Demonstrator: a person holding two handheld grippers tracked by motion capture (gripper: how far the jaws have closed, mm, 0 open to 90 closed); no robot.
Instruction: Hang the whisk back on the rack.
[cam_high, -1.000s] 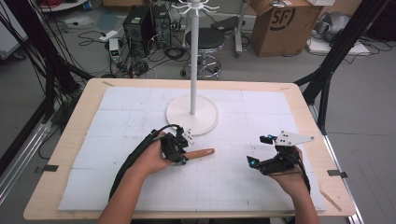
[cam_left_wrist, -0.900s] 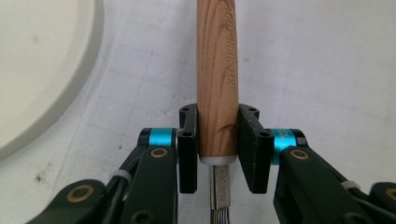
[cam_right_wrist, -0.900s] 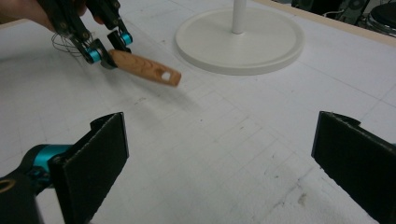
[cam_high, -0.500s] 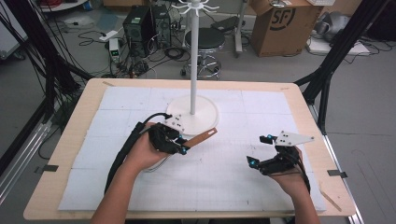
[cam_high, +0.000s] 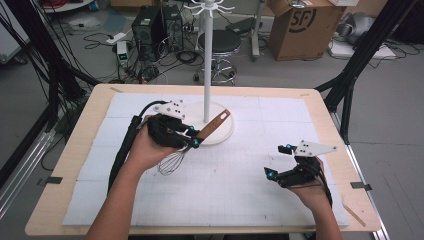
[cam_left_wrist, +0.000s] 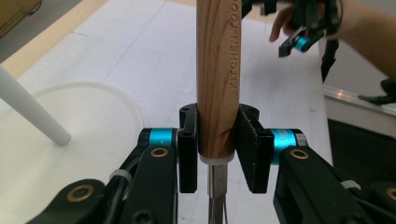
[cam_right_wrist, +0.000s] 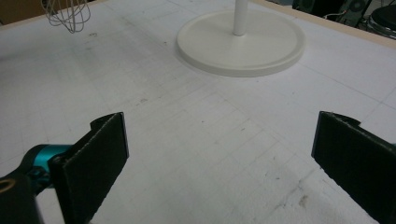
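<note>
Your left gripper's (cam_high: 192, 142) black pads are clamped on the wooden handle of the wire whisk (cam_high: 212, 125), while the right gripper's (cam_high: 270, 175) pads stand wide apart with nothing between them. From the high view, your left hand (cam_high: 145, 150) is raised over the white gridded mat (cam_high: 240, 200), its forearm coming in from the bottom edge; the whisk's handle slants up toward the thin white pole of the round-based white hook stand (cam_high: 207, 60), and its wire loops hang down below the hand, clear of the mat. Your right hand (cam_high: 312, 187) sits low near the mat's right side, well apart from the stand, with the grey three-cornered plate on top of its gripper. In the left gripper view, the pads (cam_left_wrist: 250, 147) squeeze the handle (cam_left_wrist: 217, 70) at its lower end, just above the metal collar where the wires begin; the handle rises upright between them, and the stand's base (cam_left_wrist: 84, 121) lies on the left. In the right gripper view, the two pads (cam_right_wrist: 95, 158) frame bare mat (cam_right_wrist: 210, 154), the stand's base (cam_right_wrist: 240, 44) lies ahead, and the whisk's wire loops (cam_right_wrist: 70, 16) hang at the upper left.
</note>
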